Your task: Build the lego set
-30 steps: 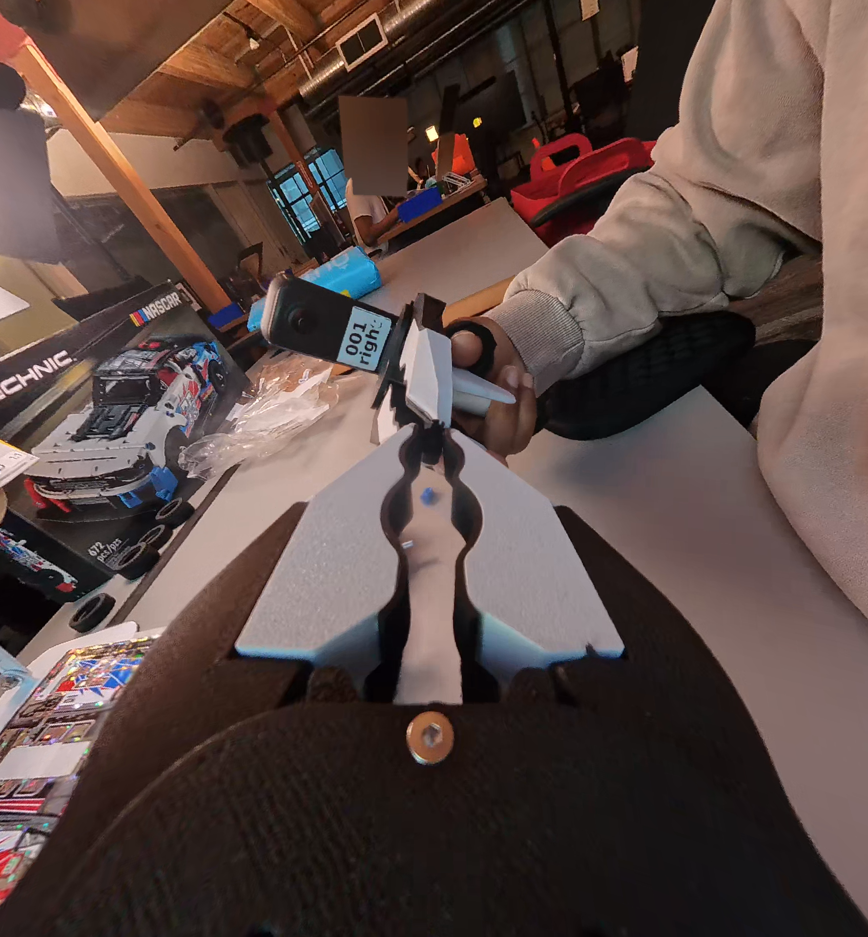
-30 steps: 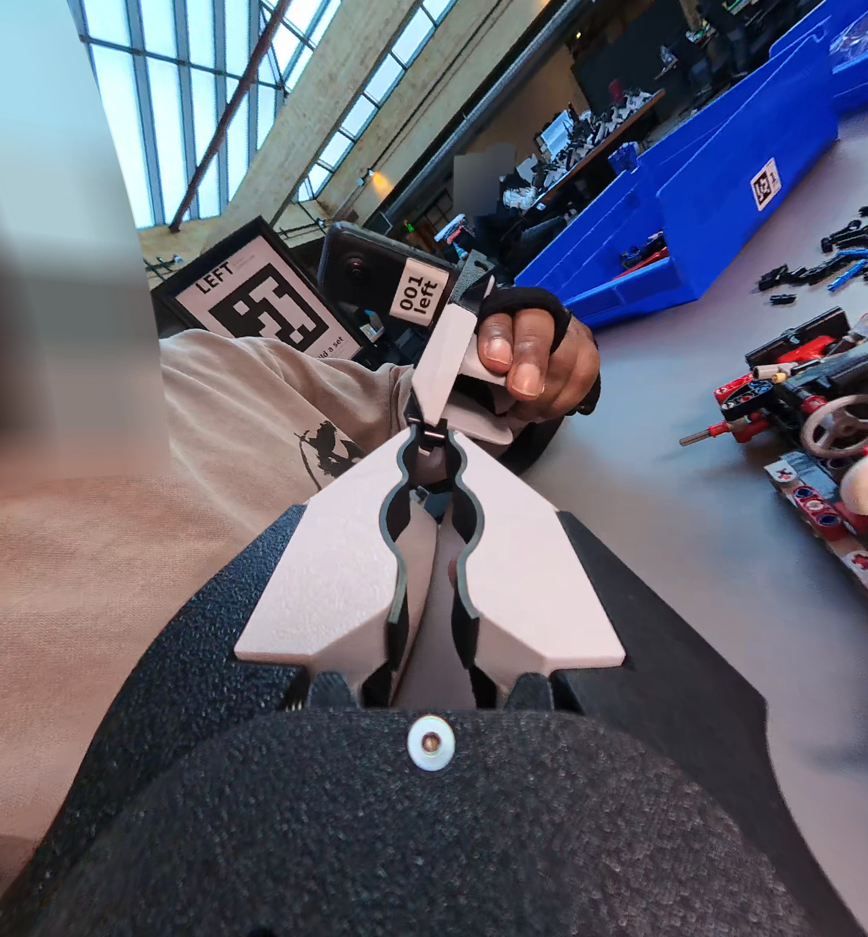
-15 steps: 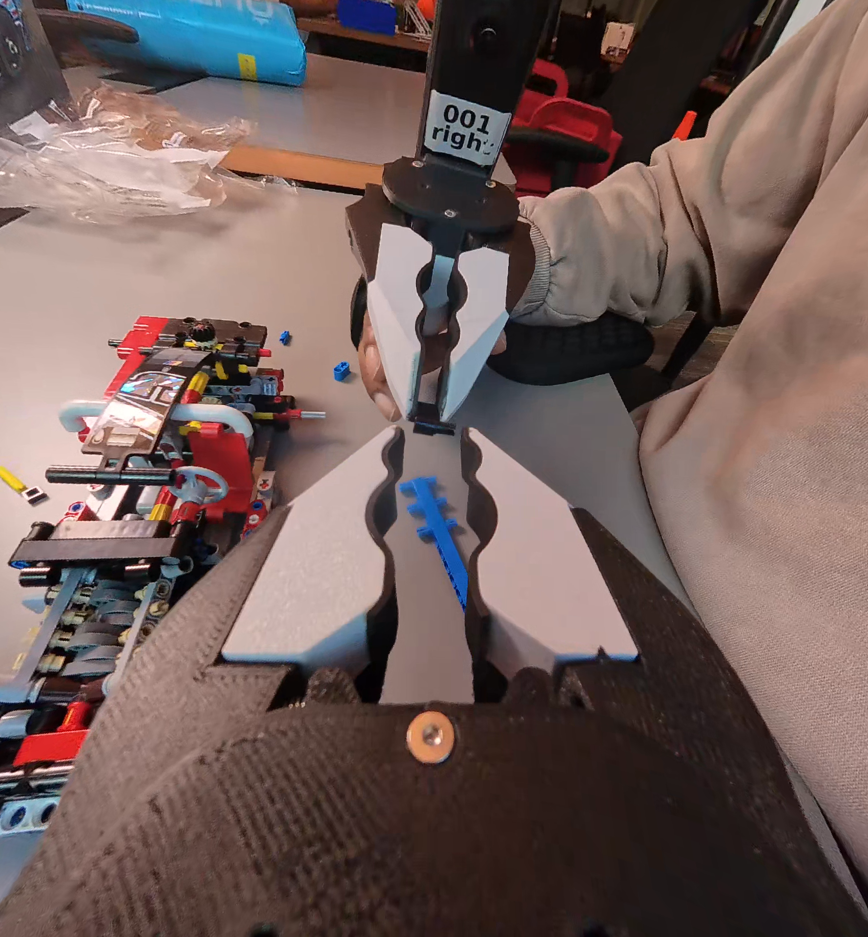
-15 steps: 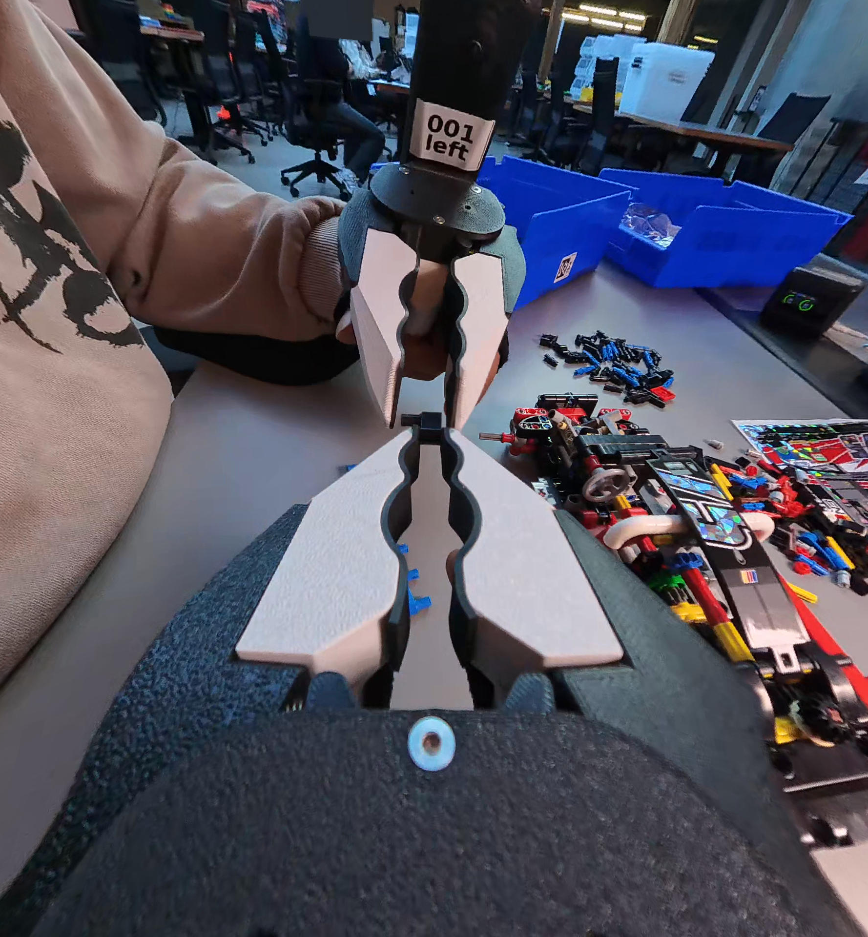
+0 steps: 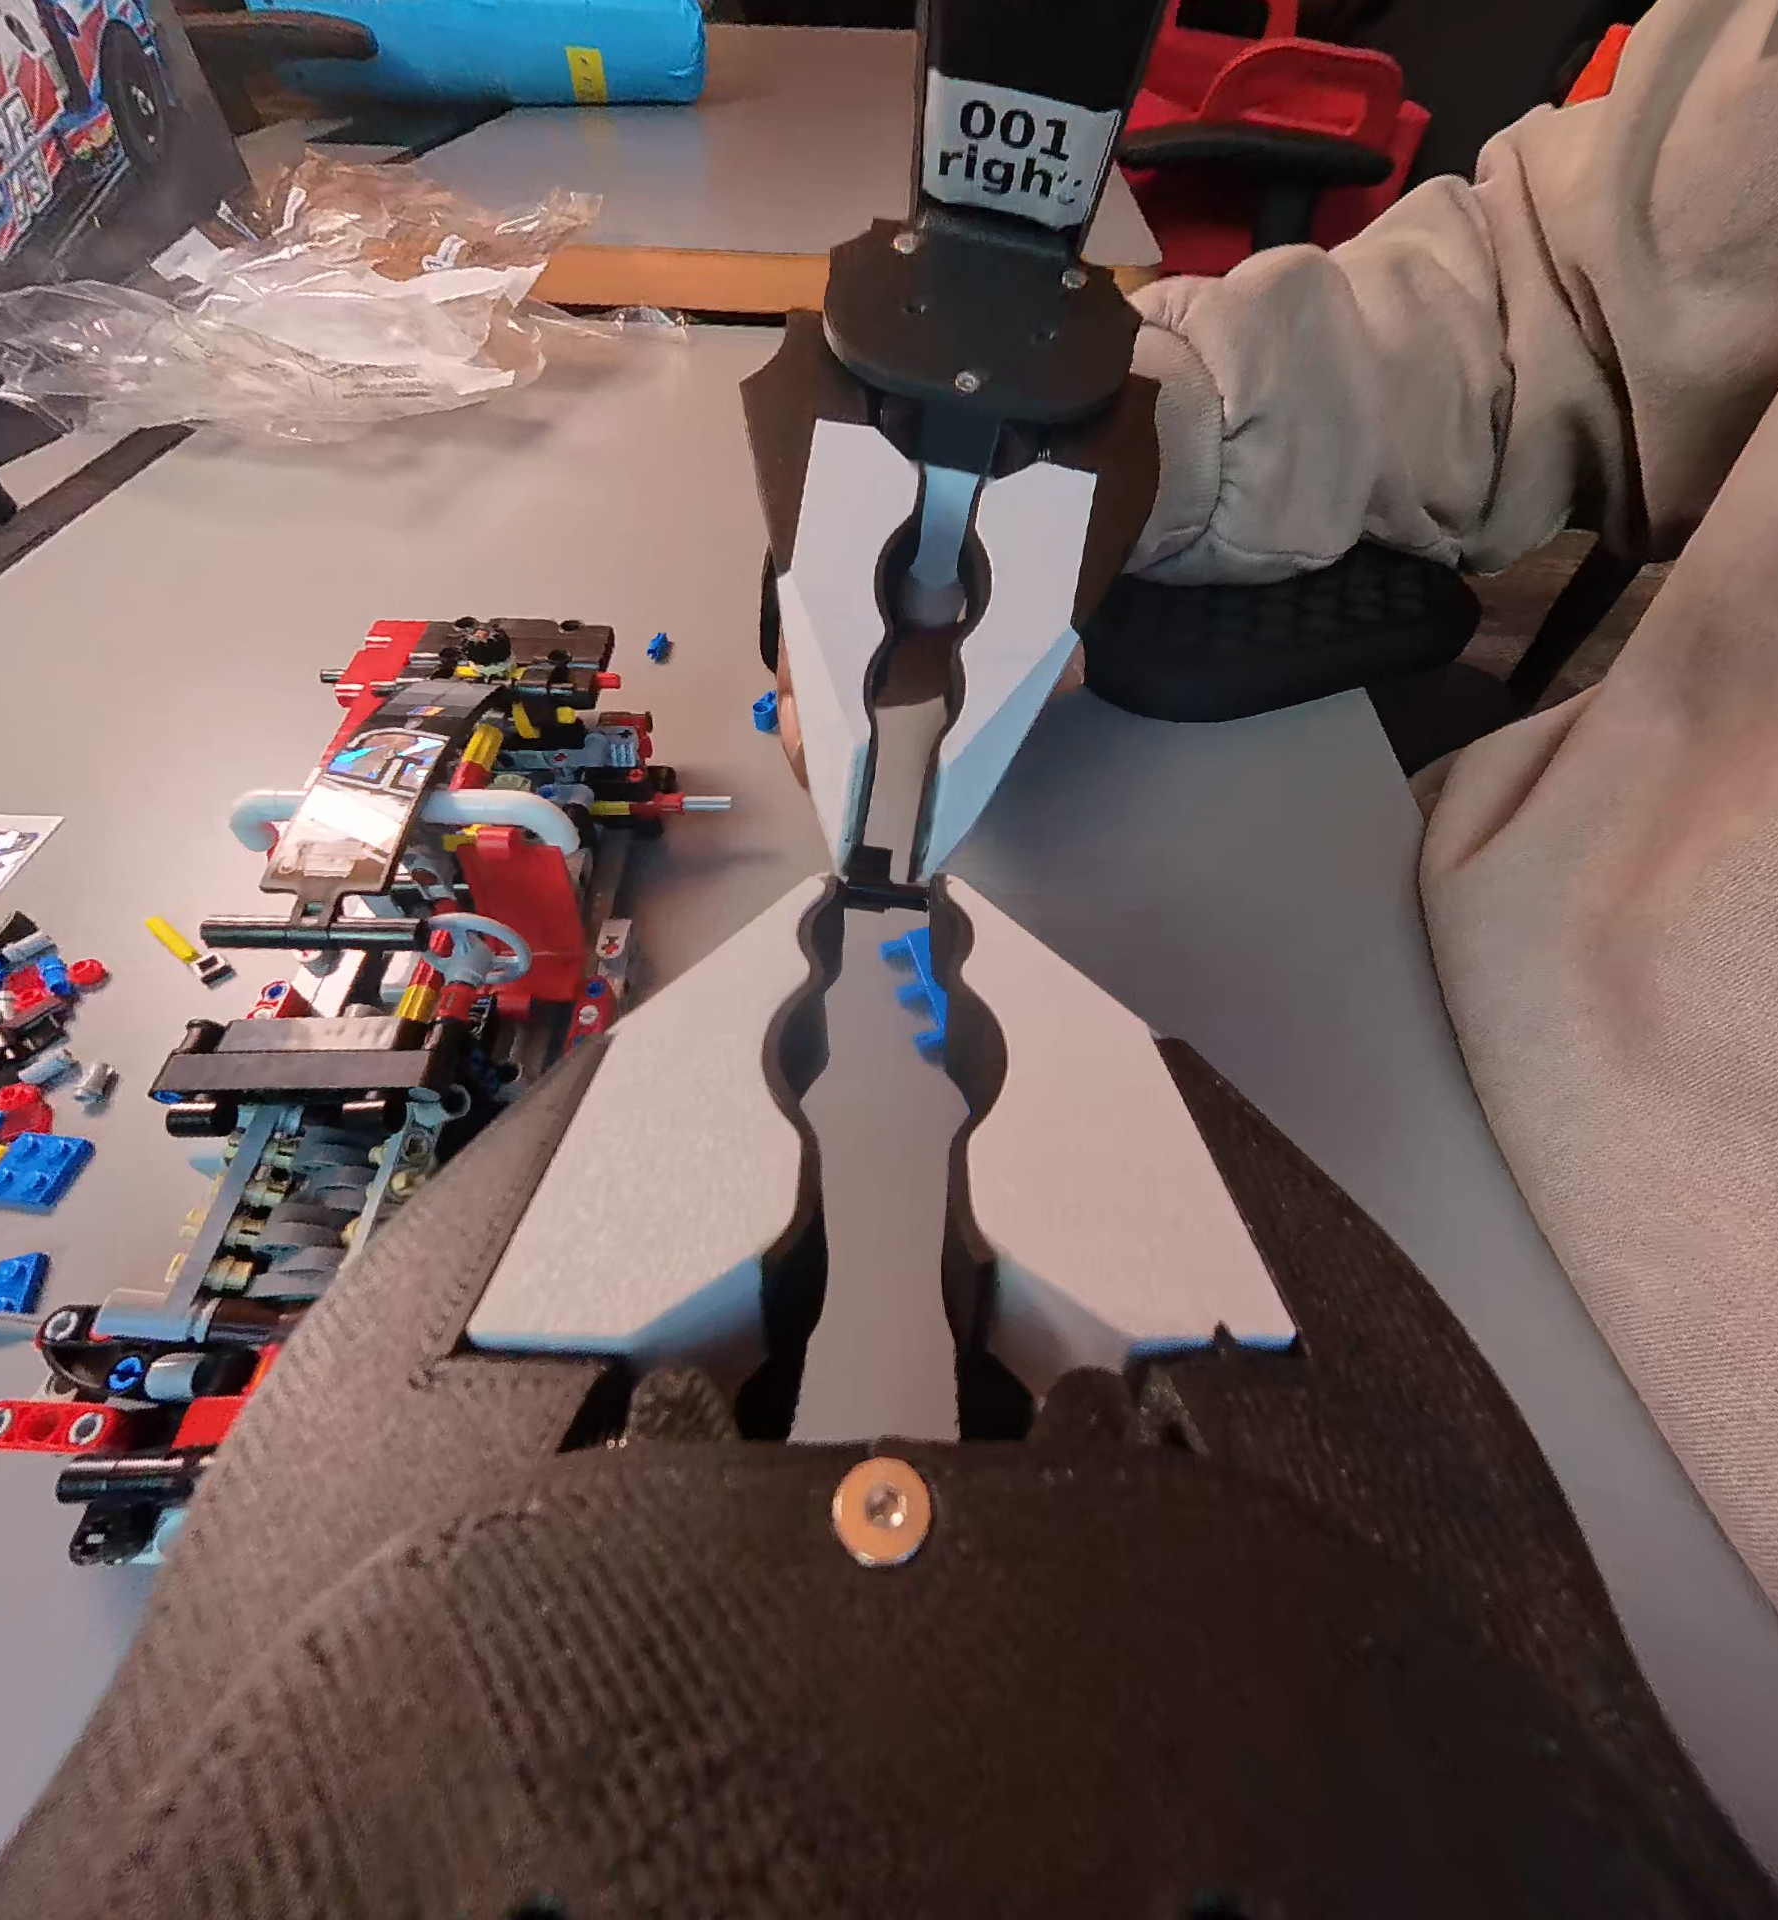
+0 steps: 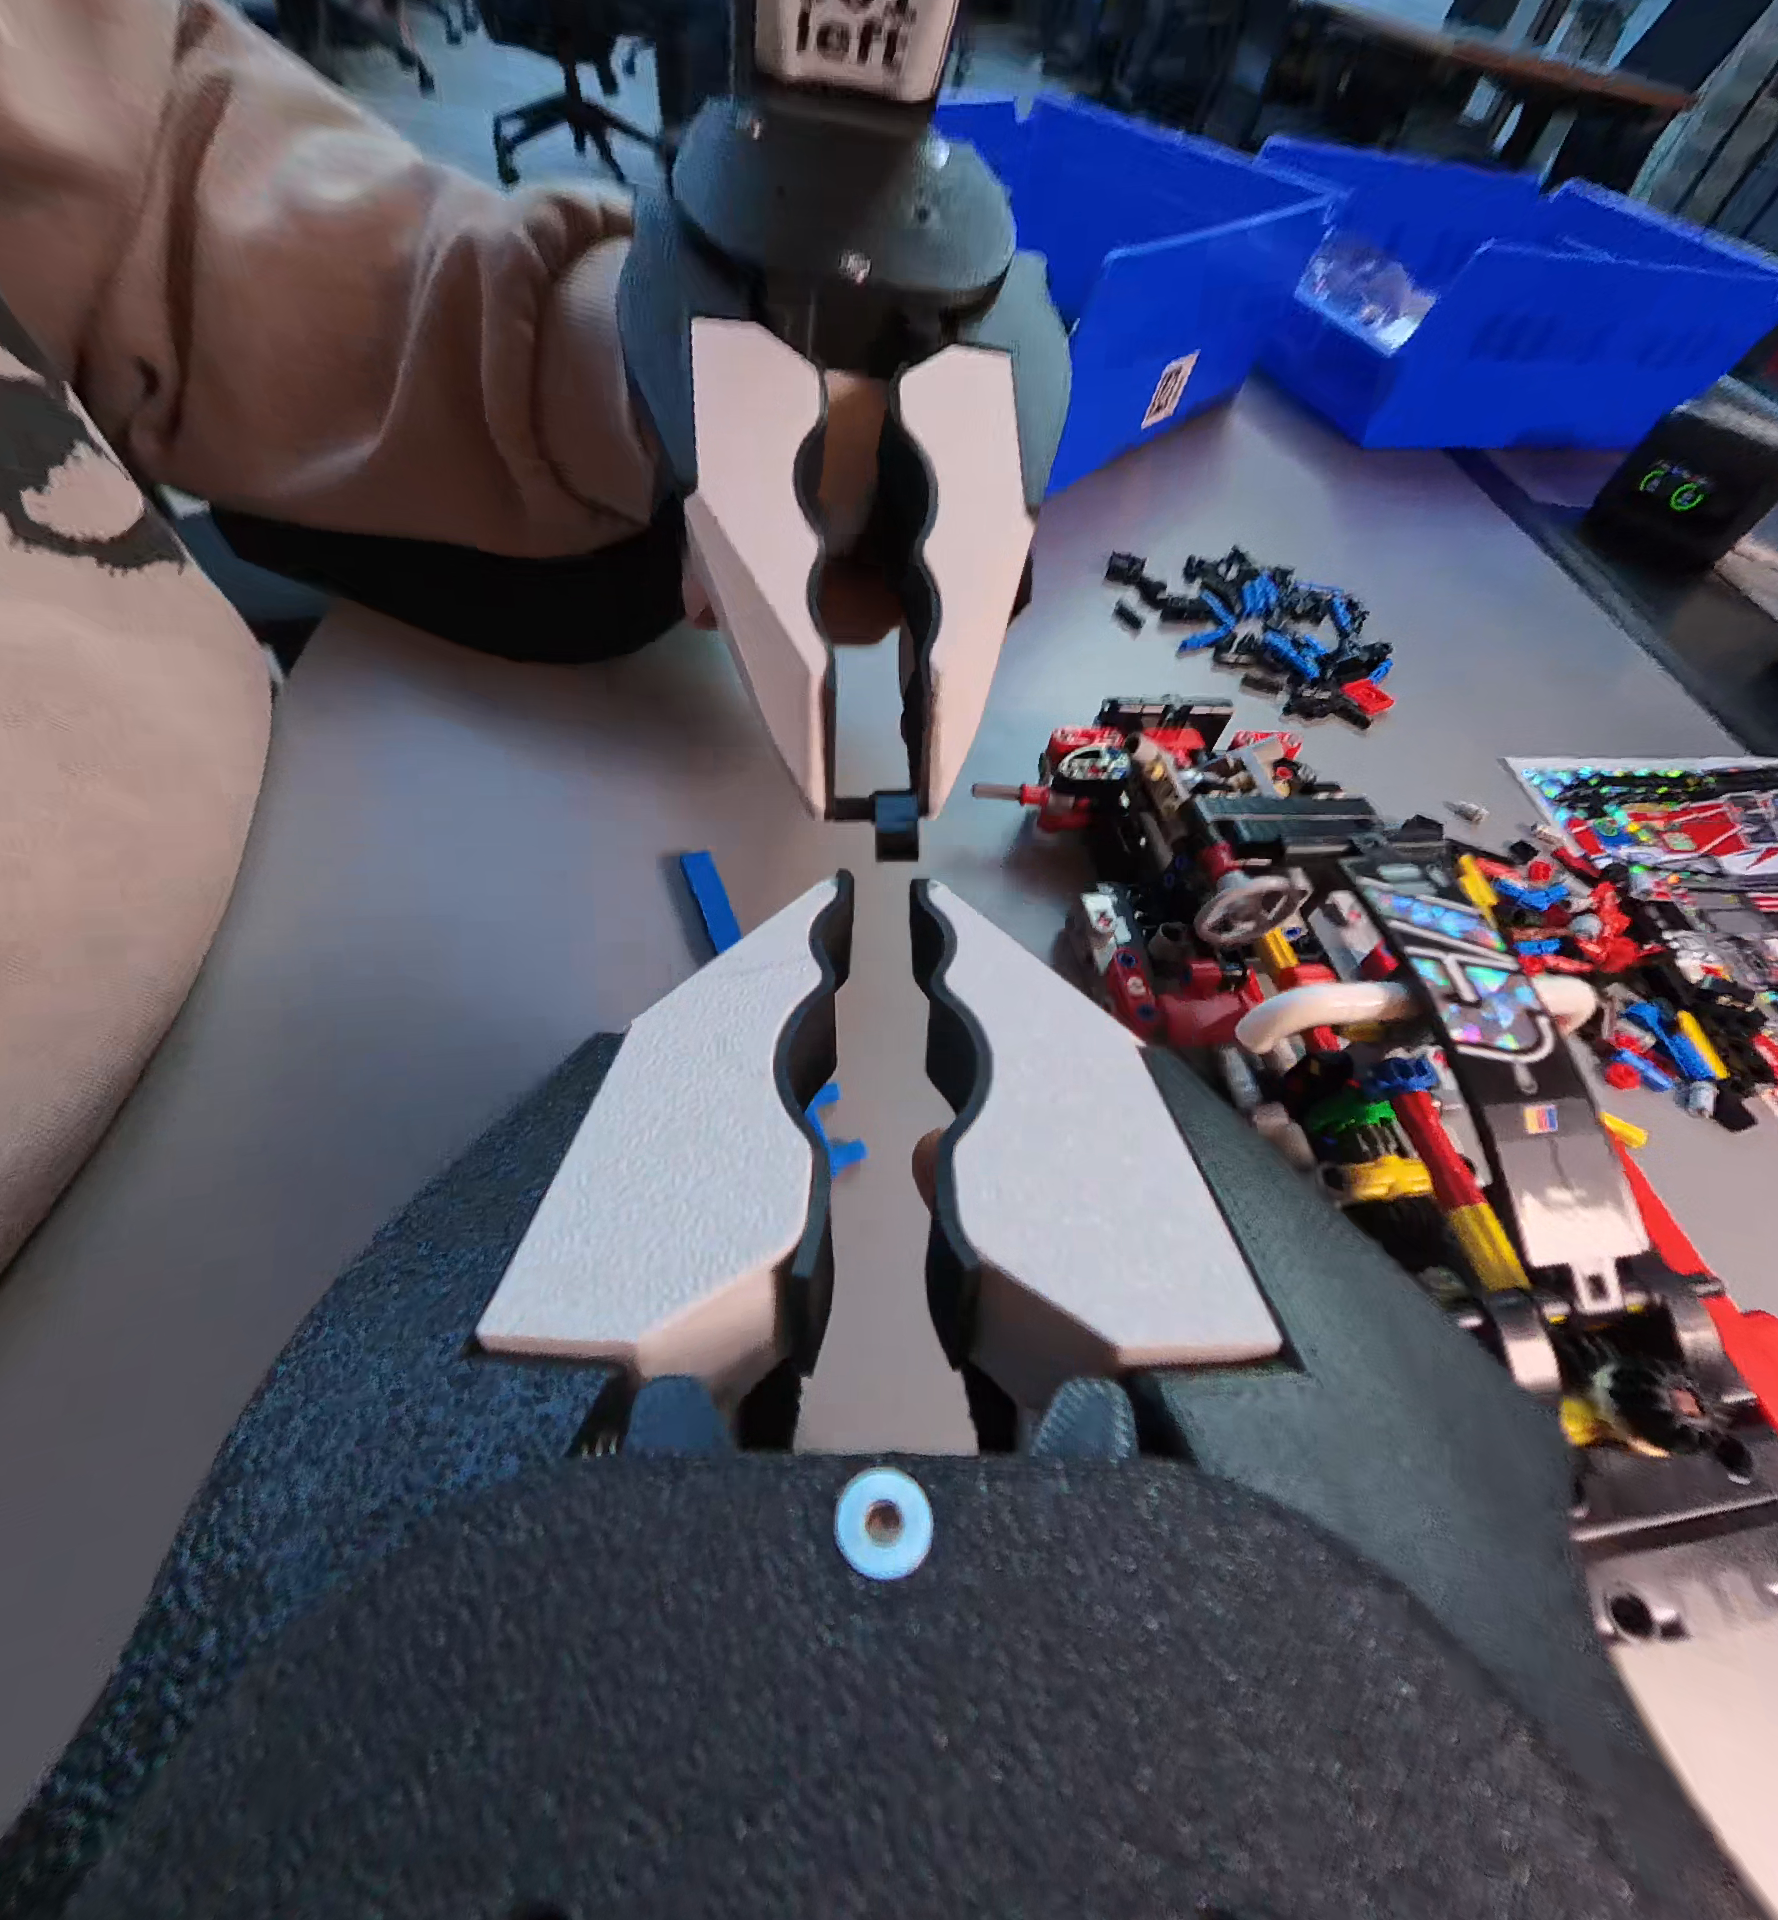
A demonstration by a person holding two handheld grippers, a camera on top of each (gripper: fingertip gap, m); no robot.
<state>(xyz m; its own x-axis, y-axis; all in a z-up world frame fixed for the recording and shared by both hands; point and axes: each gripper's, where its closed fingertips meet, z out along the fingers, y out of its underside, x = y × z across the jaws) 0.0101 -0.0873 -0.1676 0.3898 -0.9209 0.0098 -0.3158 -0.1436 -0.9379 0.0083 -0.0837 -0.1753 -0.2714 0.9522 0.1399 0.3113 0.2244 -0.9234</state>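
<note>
My left gripper (image 5: 880, 891) is shut on a small black lego piece (image 5: 880, 896) held just above the grey table (image 5: 241, 582). In the right wrist view that piece (image 6: 893, 819) sits at the left gripper's tips (image 6: 869, 805). My right gripper (image 6: 882, 885) faces it tip to tip, with its jaws a little apart, empty, just short of the piece. It also shows in the left wrist view (image 5: 887, 860). A blue toothed piece (image 5: 911, 982) lies on the table under the tips. The half-built car chassis (image 5: 428, 935) lies beside them and also shows in the right wrist view (image 6: 1384, 987).
Loose small pieces lie by the chassis (image 5: 2, 1039) and in a pile (image 6: 1269, 623). There is a sticker sheet (image 6: 1747, 821), blue bins (image 6: 1487, 312) and a black device (image 6: 1695, 478) at the back. Empty plastic bags (image 5: 272, 312) and the set's box (image 5: 33, 125) are at the far side. The person's sleeves flank the grippers. The grippers are tip to tip, or close to it.
Both grippers tipped down from facing the room to just above the table. The right gripper's jaws have opened and drawn back off the black piece, which stays in the left gripper.
</note>
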